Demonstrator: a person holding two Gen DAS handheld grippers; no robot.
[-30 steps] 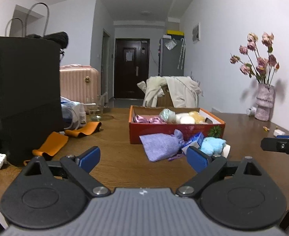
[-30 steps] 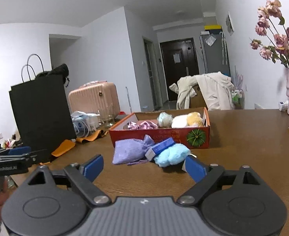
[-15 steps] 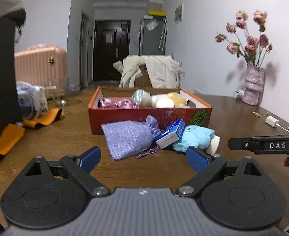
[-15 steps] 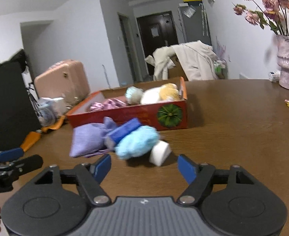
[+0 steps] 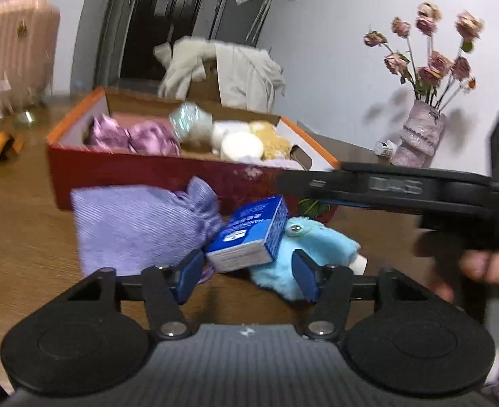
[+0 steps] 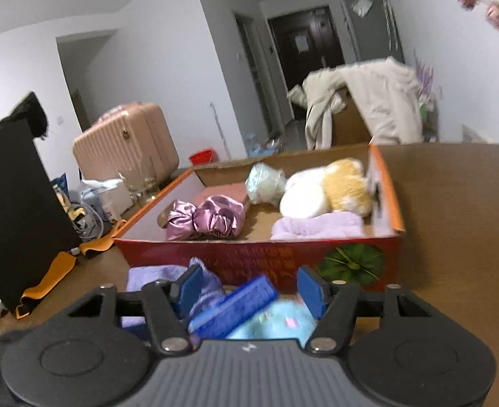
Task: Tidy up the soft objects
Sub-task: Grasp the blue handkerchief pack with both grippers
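My left tongs (image 5: 247, 273) are closing around the blue box (image 5: 249, 234), which sits between the pads without being pinched, propped on the lilac pouch (image 5: 137, 224) to its left and the blue plush toy (image 5: 312, 247) to its right, all on the bench (image 5: 22, 237) just near of the red box (image 5: 141, 173). My right tongs (image 6: 249, 288) are closing too, spread over that blue box and plush toy, gripping neither. Farther off, the red box holds a purple bonnet (image 6: 212, 217), a white puff (image 6: 302, 200) and a yellow plush (image 6: 346, 183).
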